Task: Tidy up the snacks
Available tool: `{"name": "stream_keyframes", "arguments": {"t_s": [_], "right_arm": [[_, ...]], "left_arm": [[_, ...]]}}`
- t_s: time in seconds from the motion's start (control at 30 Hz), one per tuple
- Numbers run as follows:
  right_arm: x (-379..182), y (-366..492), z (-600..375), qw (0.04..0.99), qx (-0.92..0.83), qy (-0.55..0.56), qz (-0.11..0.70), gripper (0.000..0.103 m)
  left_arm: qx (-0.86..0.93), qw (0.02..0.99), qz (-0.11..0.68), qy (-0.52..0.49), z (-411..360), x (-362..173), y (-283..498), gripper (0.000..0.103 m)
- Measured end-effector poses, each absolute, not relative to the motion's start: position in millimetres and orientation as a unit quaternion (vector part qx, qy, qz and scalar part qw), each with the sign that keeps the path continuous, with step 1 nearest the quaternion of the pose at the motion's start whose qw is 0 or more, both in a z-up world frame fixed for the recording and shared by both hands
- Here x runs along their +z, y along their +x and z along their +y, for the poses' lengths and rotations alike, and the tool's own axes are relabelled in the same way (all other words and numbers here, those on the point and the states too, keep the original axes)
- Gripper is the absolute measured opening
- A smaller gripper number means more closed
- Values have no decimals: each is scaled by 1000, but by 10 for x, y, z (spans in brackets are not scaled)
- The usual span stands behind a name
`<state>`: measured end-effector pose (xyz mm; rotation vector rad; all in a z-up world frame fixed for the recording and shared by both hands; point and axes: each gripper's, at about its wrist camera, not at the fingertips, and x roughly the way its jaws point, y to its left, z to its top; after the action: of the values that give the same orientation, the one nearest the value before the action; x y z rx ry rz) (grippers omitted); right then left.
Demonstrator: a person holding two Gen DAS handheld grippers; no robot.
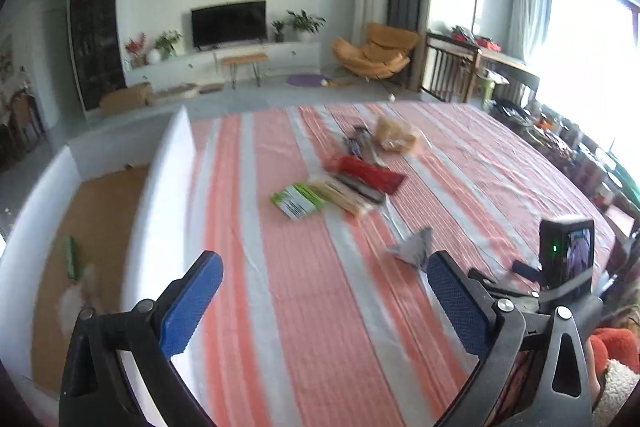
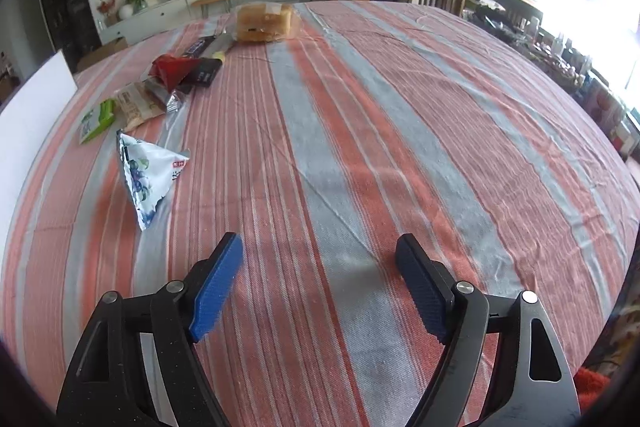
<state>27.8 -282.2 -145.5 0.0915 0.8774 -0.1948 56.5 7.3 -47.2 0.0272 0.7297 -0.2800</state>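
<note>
Snacks lie scattered on a red-and-grey striped tablecloth. A white triangular pack with blue fruit print lies nearest, left of my right gripper; it also shows in the left wrist view. Farther off are a green-and-white pack, a beige cracker pack, a red pack, dark bars and bagged bread. My left gripper is open and empty above the cloth. My right gripper is open and empty.
A white-walled box with a brown floor stands at the table's left edge, holding a green pack. The right gripper's camera unit shows at the right of the left view. Chairs and cluttered furniture line the right side.
</note>
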Motion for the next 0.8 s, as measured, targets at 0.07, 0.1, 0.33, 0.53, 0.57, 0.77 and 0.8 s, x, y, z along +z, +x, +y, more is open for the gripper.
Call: {"name": "stream_keyframes", "arguments": {"t_s": [0.07,0.1,0.33,0.53,0.57,0.77,0.8], "right_arm": [[-1460,285,-2828,900,-93,46,424,83],[-1464,293,-2826,900,-92,46,424,84],[-1480,315,-2814,899,-89,43,426,87],[-1480,314,-2812,899,-87,43,427,88],[-1481,313,-2811,899,-87,43,427,88],[-1481,309,-2812,899,-87,43,427,89],[-1478,309,-2813,899,-87,43,427,89]], "left_arm": [[-148,909,391,13,-64,-730,658,101],[-146,901,408,15,-120,-870,717,101],[-113,889,440,52,-307,-1401,940,101],[-98,882,459,50,-216,-1583,1026,101],[-97,880,463,46,-194,-1617,1031,101],[-91,885,455,42,-163,-1623,1030,102],[-92,884,456,42,-161,-1625,1042,103]]}}
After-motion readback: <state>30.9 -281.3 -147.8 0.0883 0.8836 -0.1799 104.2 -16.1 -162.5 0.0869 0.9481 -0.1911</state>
